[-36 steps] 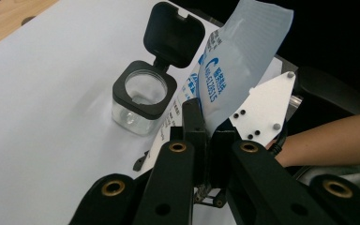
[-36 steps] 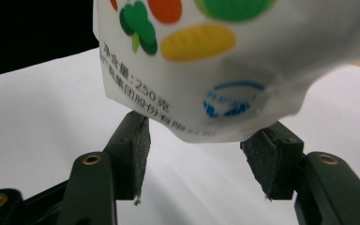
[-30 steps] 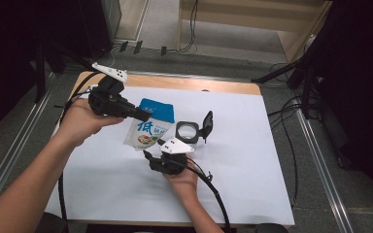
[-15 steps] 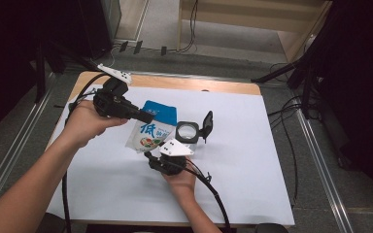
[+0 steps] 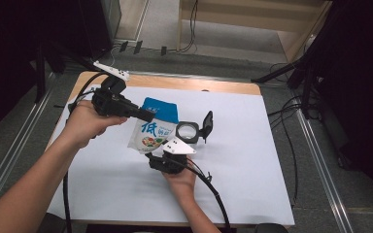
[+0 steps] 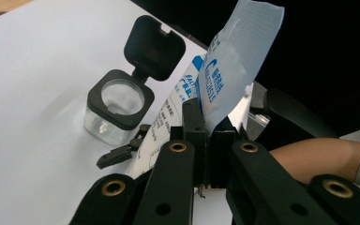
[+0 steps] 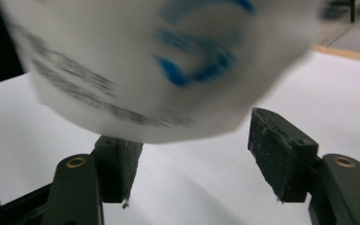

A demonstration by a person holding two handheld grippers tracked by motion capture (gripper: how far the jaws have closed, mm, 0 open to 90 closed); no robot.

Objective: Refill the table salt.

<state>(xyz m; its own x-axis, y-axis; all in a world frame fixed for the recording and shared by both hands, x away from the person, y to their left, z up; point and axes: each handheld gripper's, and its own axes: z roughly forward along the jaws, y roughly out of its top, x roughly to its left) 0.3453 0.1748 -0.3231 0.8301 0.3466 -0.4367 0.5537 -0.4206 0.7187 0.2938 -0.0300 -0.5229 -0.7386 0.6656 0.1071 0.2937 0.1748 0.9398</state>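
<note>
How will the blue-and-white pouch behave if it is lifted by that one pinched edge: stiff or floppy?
Probably floppy: the pouch bends above the left gripper, whose jaws are shut on its thin edge. Its lower body looks filled, so it may sag and swing. The film looks smooth, so it might slip; the right gripper waits open beneath it.

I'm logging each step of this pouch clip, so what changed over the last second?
Very little changed. The left gripper stays shut on the pouch, holding it up off the white sheet; its hand seems to have shifted slightly. The right gripper waits under the pouch's lower end, jaws open. The small clear jar, its black lid flipped open, has not moved.
</note>
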